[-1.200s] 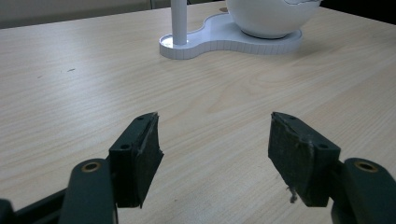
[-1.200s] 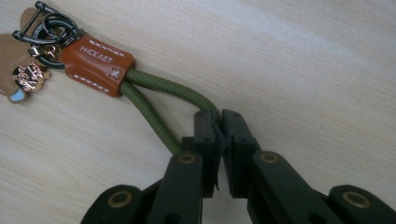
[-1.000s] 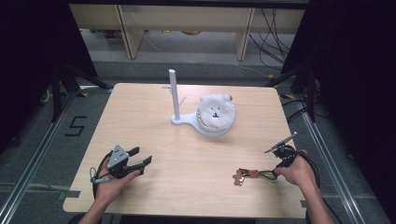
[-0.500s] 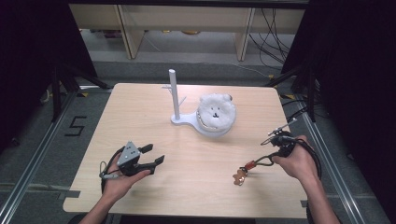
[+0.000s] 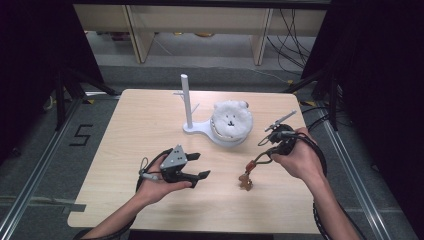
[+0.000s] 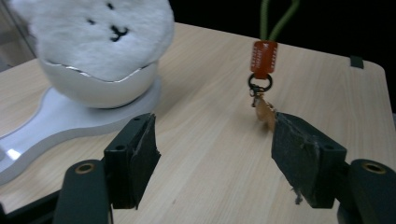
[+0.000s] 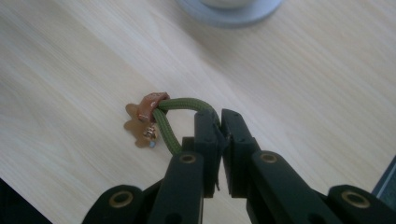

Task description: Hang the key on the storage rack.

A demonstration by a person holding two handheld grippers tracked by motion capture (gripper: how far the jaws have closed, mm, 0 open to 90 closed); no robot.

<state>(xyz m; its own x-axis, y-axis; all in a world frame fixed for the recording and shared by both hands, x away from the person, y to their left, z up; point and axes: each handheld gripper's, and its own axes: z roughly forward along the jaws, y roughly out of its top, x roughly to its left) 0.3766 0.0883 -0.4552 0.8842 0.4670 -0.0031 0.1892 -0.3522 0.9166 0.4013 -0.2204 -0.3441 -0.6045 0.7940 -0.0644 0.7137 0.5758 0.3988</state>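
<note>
1. Right tongs (image 7: 219,122) pressed together, pinching the olive-green woven cord loop (image 7: 180,114) of a small keychain, cord running back between the black pads.
2. Below the cord: an orange-red ribbed sleeve (image 6: 264,57), a dark metal ring, then a flat tan charm (image 5: 245,183), hung nearly straight down, long axis upright, charm at or just above the pale wooden desk (image 5: 145,125); contact impossible to tell.
3. Left tongs (image 5: 196,169) spread wide, having just been opening, nothing between the pads; in the left gripper view the charm lies just past the right-hand pad (image 6: 301,161), not inside the gap.
4. Keychain held out to the right of the left tongs, near but apart.
5. White slim upright peg stand (image 5: 186,100) beyond both, its flat base carrying a white fluffy bear-faced round plush (image 5: 231,120); peg up and left of the hanging loop.
6. Judged next: lifting the loop toward the peg, right hand nearer.
</note>
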